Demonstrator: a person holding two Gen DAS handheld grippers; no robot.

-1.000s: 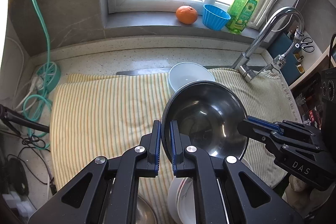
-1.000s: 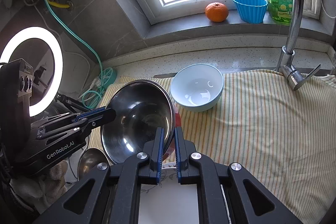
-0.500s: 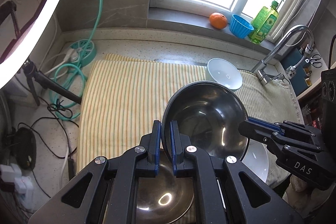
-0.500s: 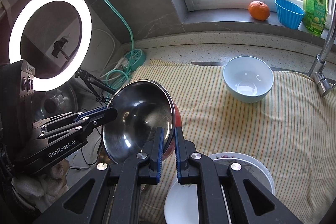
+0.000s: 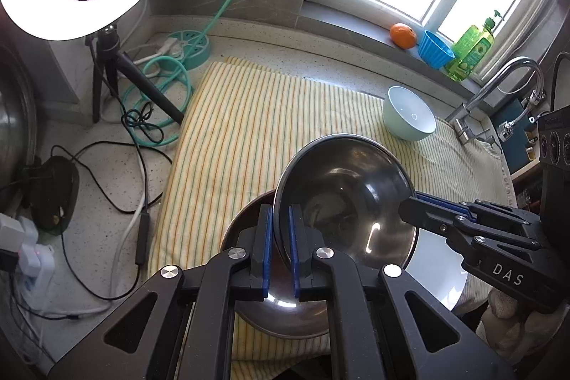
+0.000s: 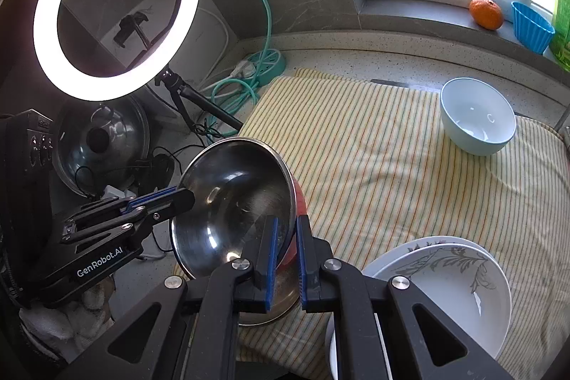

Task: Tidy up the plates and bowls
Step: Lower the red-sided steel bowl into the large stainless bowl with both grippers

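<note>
Steel bowl (image 5: 345, 198) hangs tilted above another bowl (image 5: 281, 316), rim pinched by left hand-held gripper (image 5: 281, 251) and right hand-held gripper (image 6: 285, 259).

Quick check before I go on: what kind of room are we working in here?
Most likely a home kitchen counter by a window: a sink faucet, a green dish soap bottle on the sill, and bowls and plates on a striped towel over the speckled countertop.

home kitchen — faucet (image 5: 498, 84), dish soap bottle (image 5: 472, 50) on windowsill, speckled stone counter (image 5: 107, 166)
</note>
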